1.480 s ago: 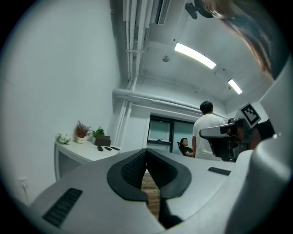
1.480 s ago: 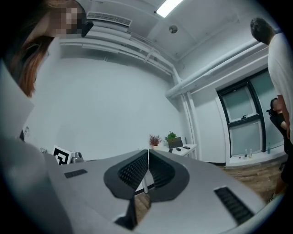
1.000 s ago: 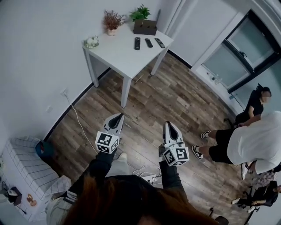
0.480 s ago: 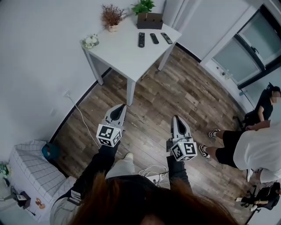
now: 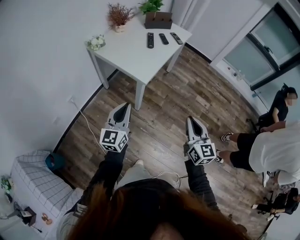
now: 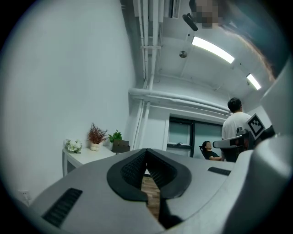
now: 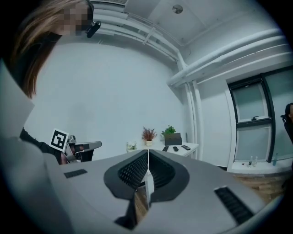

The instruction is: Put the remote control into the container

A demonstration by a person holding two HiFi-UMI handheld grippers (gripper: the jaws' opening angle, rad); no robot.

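Jaws of left gripper (image 5: 123,107) and right gripper (image 5: 192,121) tight together, ribbed black pads (image 6: 133,172), over wood-plank floor (image 5: 187,93).

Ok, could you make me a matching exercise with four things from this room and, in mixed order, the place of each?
1 remote controls
2 container
3 white flowers
4 left hand-held gripper

A far edge of the table, by the green plant
B above the wooden floor
C the table's left corner
D in a row on the table top

Pairs: 1-D, 2-A, 3-C, 4-B
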